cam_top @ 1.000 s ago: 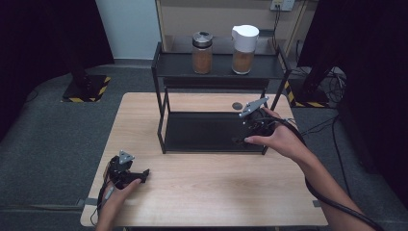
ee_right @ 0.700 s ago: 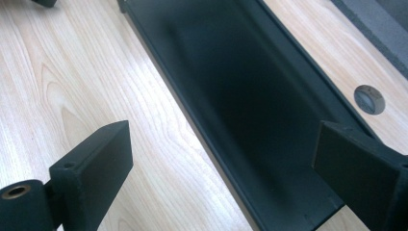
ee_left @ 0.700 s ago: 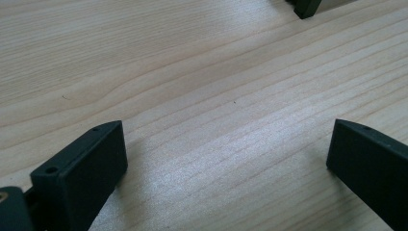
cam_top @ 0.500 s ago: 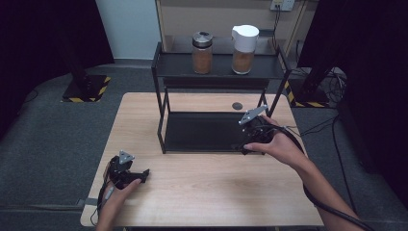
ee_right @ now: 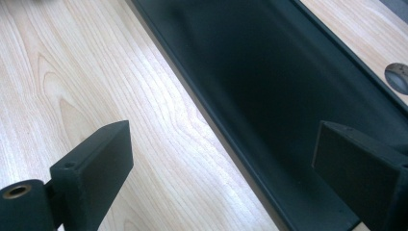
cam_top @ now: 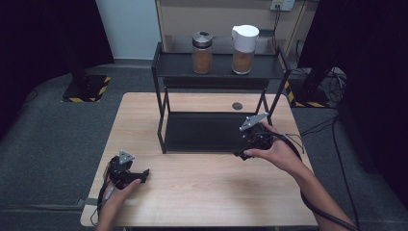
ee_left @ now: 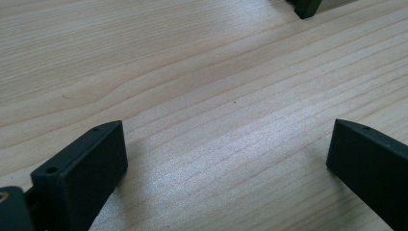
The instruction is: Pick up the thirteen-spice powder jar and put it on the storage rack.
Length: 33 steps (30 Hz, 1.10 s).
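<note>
Resting low: left gripper (cam_top: 144, 172) on the wooden table (cam_top: 202, 192) near its front left corner, jaws spread wide, nothing between them.
Hovering: right gripper (cam_top: 239, 155) at the front right edge of the black rack (cam_top: 211, 131), jaws wide apart, empty.
Straddling: rack's lower tray rim (ee_right: 226, 139), table wood on one side, dark tray on the other.
Standing on top shelf: two jars (cam_top: 202, 53), side by side, well apart from both grippers.
</note>
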Available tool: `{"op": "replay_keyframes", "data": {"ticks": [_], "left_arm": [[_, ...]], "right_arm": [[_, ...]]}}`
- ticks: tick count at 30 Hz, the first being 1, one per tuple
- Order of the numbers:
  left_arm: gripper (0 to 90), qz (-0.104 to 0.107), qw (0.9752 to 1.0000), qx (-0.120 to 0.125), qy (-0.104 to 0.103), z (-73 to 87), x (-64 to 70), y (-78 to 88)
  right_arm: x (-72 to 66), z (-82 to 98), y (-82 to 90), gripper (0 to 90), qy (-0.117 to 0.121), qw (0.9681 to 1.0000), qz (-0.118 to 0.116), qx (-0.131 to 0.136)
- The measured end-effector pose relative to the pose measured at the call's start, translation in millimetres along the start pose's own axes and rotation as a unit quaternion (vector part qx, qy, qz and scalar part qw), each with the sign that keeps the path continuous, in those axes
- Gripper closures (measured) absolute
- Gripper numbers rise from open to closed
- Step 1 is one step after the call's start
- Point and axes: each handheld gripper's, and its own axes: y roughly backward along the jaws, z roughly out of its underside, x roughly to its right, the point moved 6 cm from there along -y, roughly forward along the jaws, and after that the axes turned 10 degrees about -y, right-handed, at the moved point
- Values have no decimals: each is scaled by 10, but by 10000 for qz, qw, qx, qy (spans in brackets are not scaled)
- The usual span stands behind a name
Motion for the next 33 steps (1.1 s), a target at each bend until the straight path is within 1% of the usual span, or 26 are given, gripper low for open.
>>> {"op": "replay_keyframes", "data": {"ticks": [6,10,12,24,33], "left_arm": [[0,0,10000,-1,2,0,0,0],[0,-4,10000,-1,4,0,2,0],[0,-14,10000,-3,15,0,6,2],[0,-27,10000,-5,24,1,11,3],[0,-31,10000,-6,26,1,13,3]], "right_arm": [[1,113,-71,76,-130,9999,0,-31],[0,191,-127,76,-157,9999,-15,-36],[-13,235,-150,76,-220,9998,-19,-25],[-73,488,-275,73,-321,9993,-187,42],[-79,684,-380,69,-402,9985,-346,129]]}}
